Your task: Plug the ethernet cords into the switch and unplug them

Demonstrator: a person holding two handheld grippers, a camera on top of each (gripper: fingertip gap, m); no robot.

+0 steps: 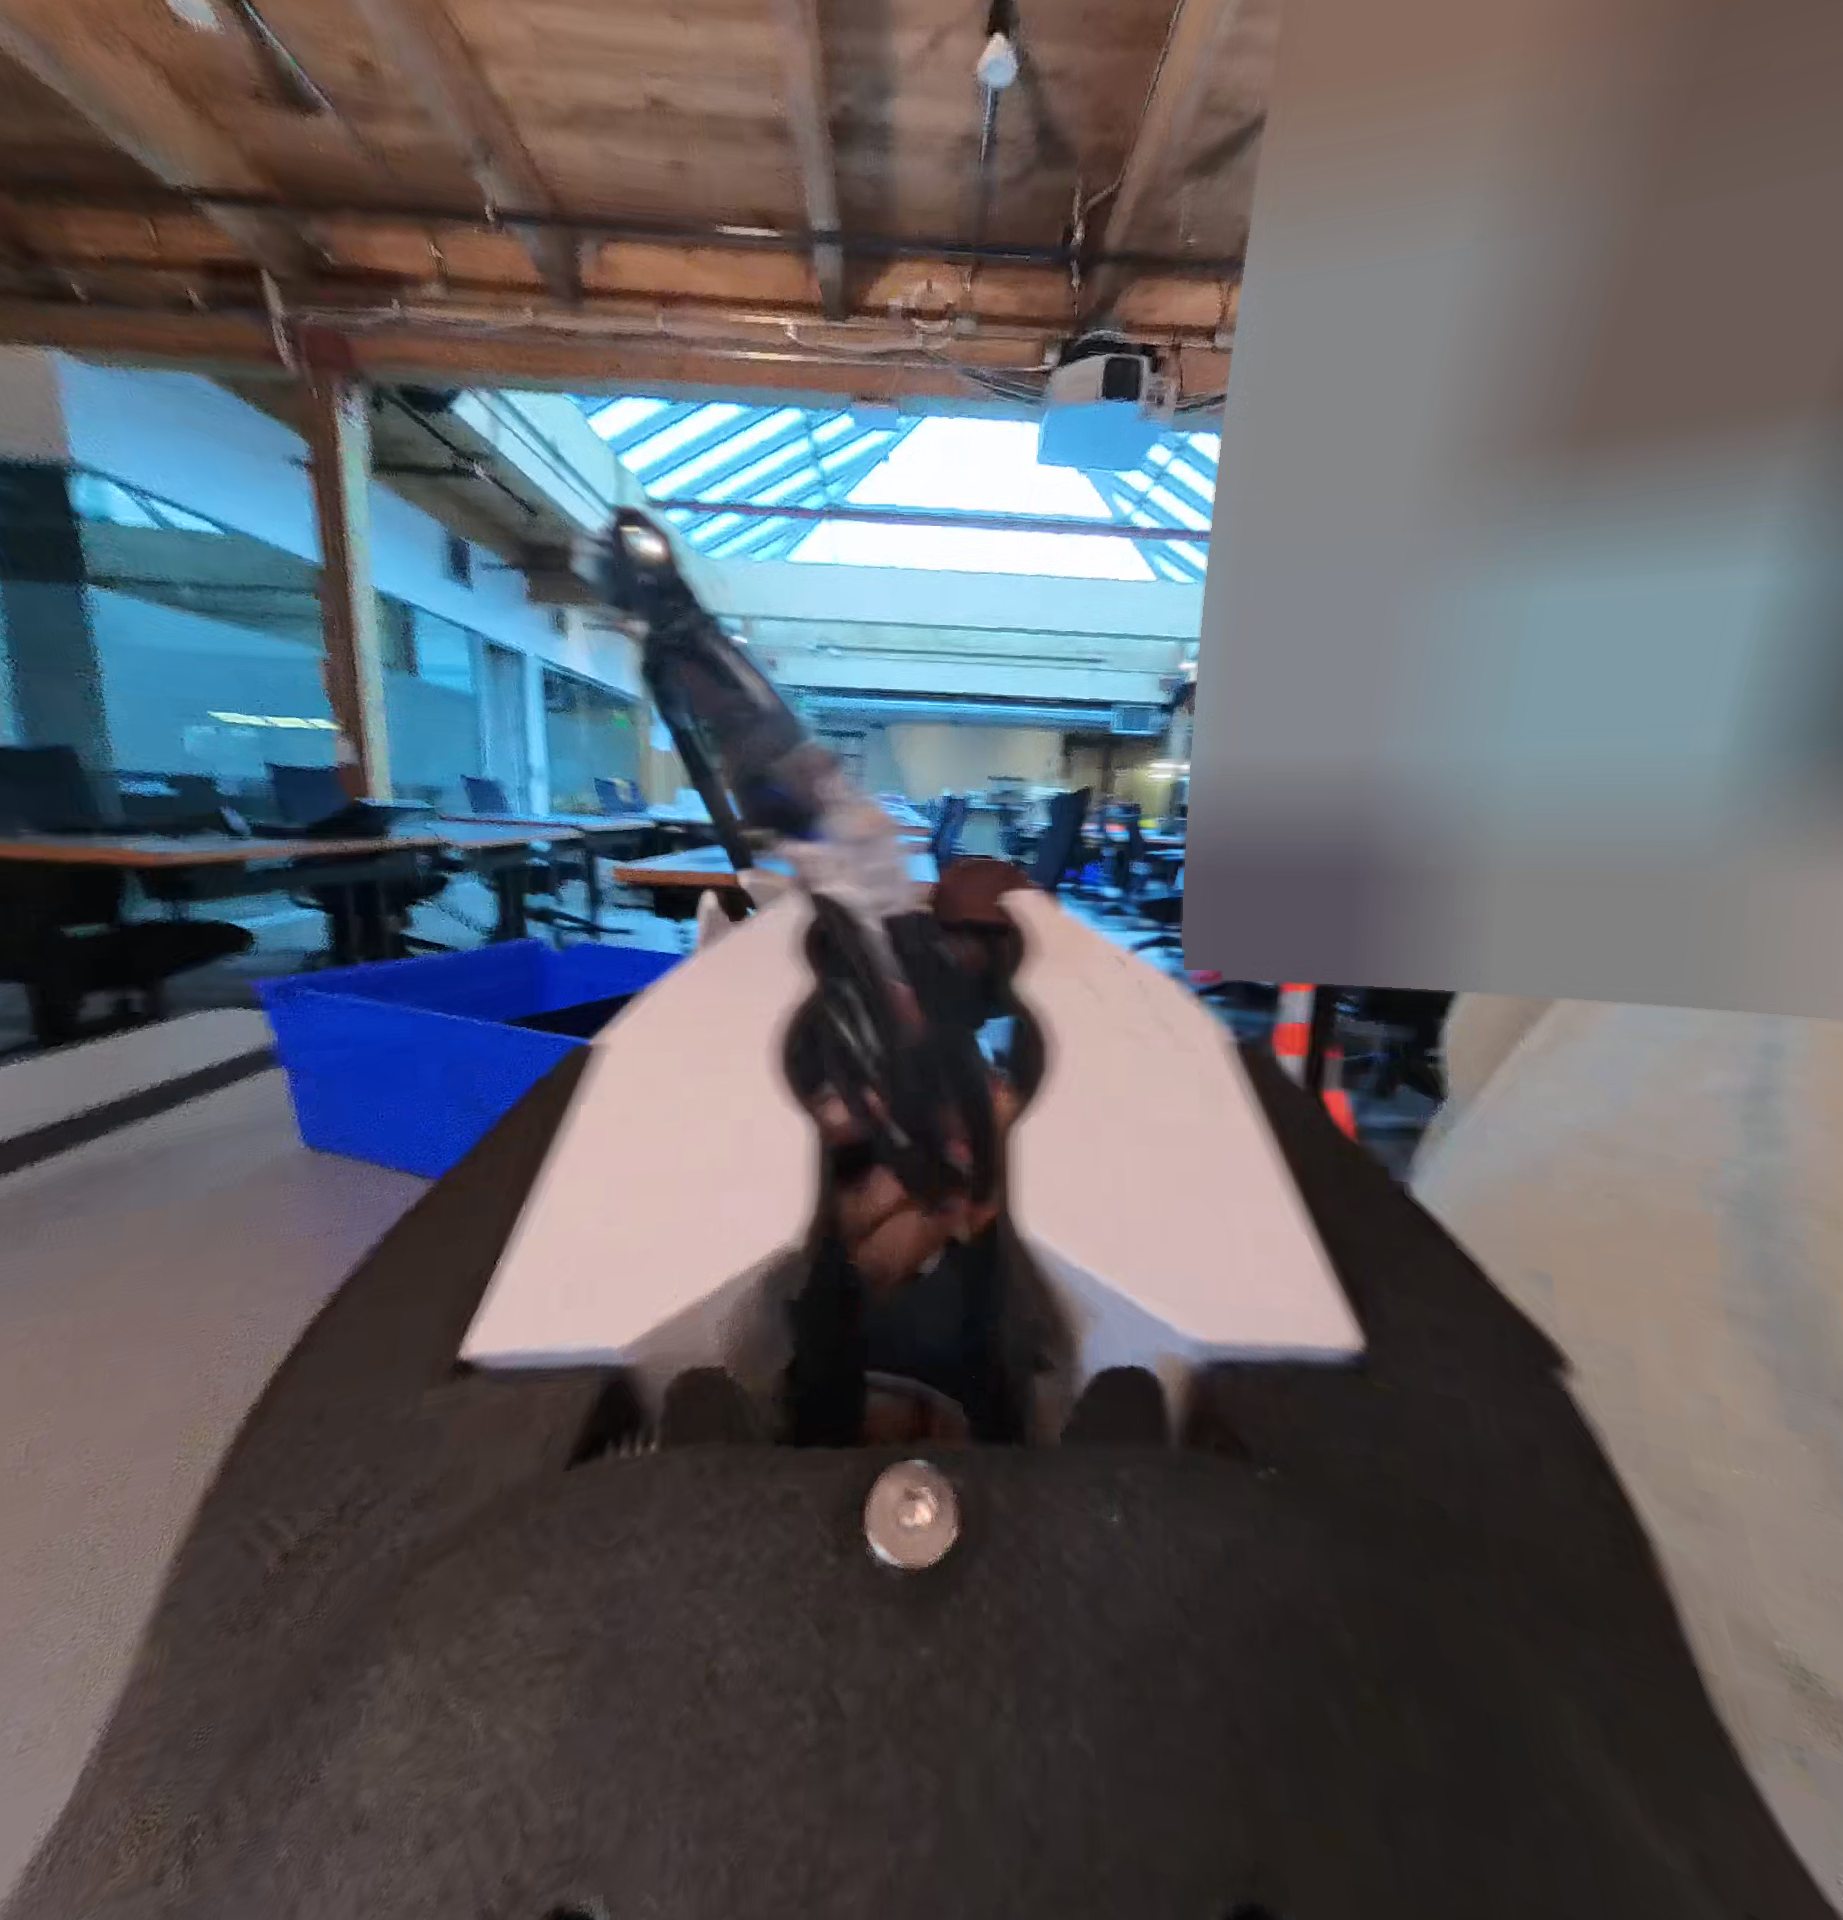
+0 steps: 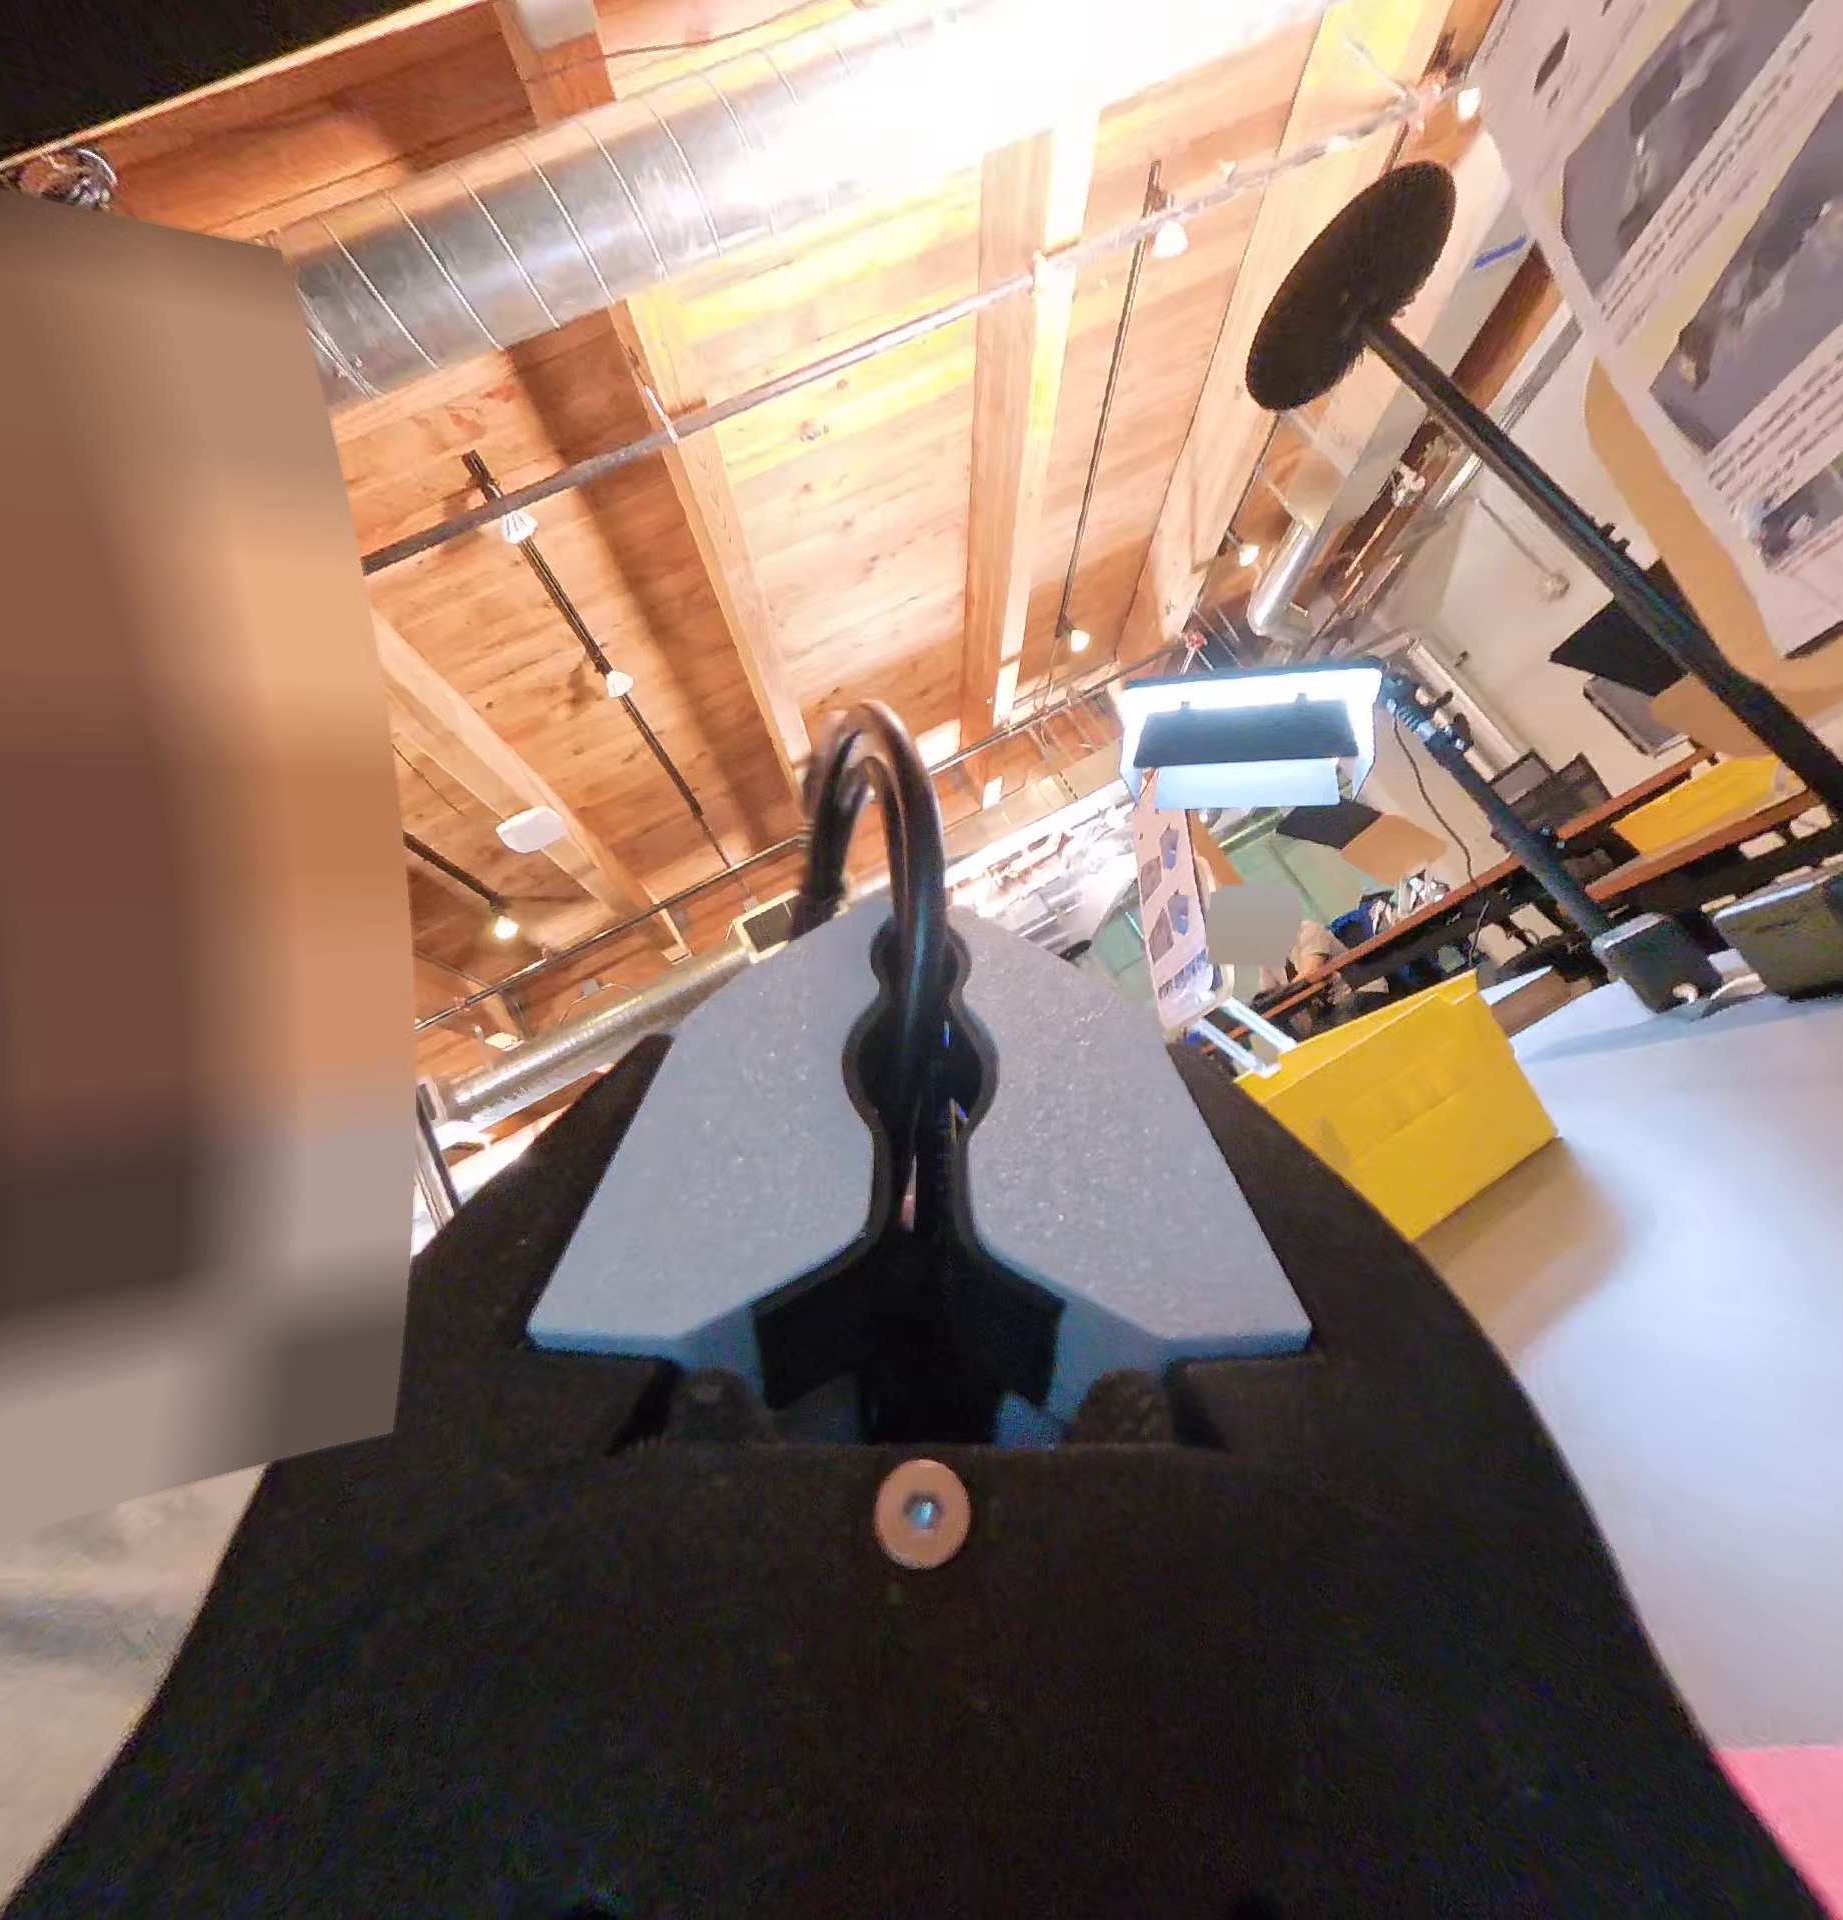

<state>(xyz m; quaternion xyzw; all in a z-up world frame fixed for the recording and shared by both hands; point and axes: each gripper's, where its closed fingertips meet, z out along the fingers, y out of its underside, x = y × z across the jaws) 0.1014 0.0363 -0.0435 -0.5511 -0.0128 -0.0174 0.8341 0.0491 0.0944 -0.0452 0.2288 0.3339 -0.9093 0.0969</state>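
Both claws are clamped on black cords: the left gripper (image 1: 912, 935) pinches a bundle (image 1: 875, 997) whose plug end (image 1: 719, 686) sticks up, the right gripper (image 2: 917, 966) a looped cord (image 2: 886, 821). No switch shows. Lower both toward the table (image 2: 1675, 1299), keeping the plug steady.

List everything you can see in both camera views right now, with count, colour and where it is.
Cable bundle: one, black with a clear wrapped part, clamped in the left gripper, sticking up.
Black cable loop: one, arching above the right gripper's tips.
Bin: one, blue, on the grey table, left view.
Bin: one, yellow, on the table, right view.
Light panel: one, white, lit, on a stand.
Switch: not in view.
Left gripper: white fingers, shut on the bundle.
Right gripper: grey fingers, shut on the loop.
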